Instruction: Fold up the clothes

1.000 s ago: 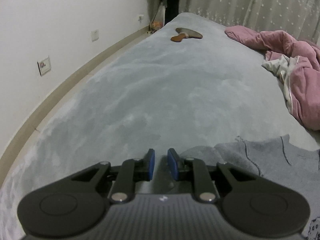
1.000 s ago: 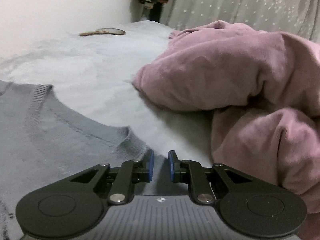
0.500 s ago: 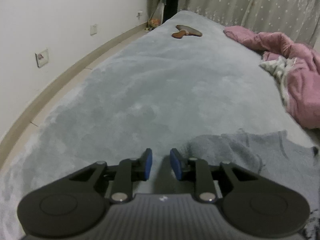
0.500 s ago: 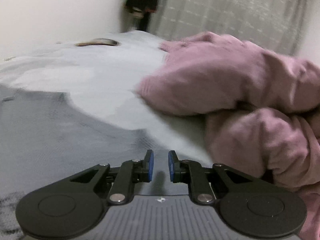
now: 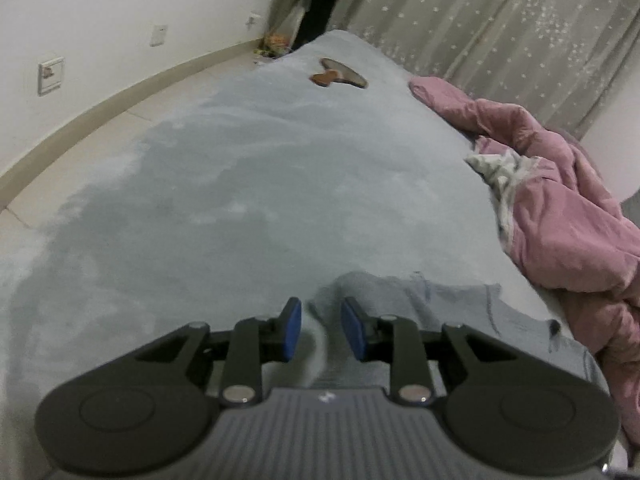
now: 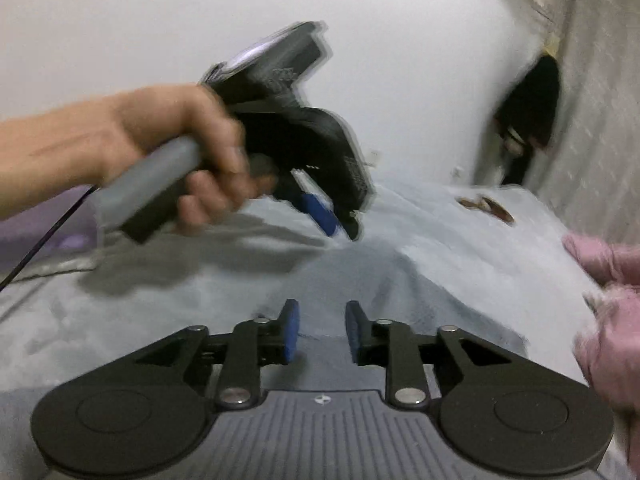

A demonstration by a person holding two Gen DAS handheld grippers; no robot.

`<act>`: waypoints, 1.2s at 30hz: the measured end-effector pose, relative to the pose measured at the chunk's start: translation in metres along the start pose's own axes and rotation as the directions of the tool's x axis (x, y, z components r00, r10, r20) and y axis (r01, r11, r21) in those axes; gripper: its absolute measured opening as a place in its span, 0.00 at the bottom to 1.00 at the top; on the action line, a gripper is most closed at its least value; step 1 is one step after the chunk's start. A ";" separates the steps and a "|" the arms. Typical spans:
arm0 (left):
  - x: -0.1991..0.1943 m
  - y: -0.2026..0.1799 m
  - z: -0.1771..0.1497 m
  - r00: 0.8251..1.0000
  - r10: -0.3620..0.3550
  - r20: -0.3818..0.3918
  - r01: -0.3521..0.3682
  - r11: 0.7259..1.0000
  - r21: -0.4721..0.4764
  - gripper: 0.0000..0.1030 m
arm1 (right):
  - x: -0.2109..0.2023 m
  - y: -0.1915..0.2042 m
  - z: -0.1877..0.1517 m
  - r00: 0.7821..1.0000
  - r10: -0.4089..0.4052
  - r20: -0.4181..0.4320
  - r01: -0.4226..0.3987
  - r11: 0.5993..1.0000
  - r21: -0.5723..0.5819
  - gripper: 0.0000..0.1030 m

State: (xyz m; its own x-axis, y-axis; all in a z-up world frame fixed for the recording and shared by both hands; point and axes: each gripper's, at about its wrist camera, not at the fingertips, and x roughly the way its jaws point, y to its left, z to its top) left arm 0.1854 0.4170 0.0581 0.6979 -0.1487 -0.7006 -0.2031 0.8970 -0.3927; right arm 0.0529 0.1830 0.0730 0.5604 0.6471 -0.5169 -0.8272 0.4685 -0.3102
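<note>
A grey knit sweater lies on the pale grey bed. My left gripper hangs above the sweater's edge, its blue pads a little apart with a fold of grey fabric rising between them. In the right wrist view the sweater bulges up in front of my right gripper, whose pads are slightly apart with fabric under them. The left gripper shows there too, blurred, held by a hand above the sweater.
A pink quilt is heaped along the bed's right side; it also shows in the right wrist view. A brown hand mirror lies at the far end. The wall and floor run along the left edge, curtains behind.
Both grippers have lifted and swung. The right view has turned left, away from the quilt, onto the left gripper. Both pairs of pads have parted slightly. The sweater has bunched up.
</note>
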 end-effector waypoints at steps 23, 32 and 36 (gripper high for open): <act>0.006 0.010 -0.005 0.998 -0.049 -0.046 0.046 0.997 -0.054 0.23 | 0.029 -0.112 -0.065 0.976 0.161 0.143 -0.202 0.455 0.867 0.08; 0.022 0.000 -0.013 0.993 -0.106 -0.047 0.102 0.992 -0.076 0.27 | 0.019 -0.115 -0.090 0.993 0.115 0.025 -0.075 0.447 0.892 0.08; 0.027 -0.010 -0.017 0.993 -0.116 -0.038 0.114 0.992 -0.052 0.10 | -0.003 -0.085 -0.053 1.000 0.022 0.001 -0.016 0.701 0.713 0.11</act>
State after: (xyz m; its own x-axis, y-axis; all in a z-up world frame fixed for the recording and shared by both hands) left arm 0.1951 0.3970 0.0331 0.6903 -0.2673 -0.6723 -0.1579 0.8512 -0.5005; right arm 0.1193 0.1095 0.0581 0.5424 0.6579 -0.5225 -0.5593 0.7468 0.3597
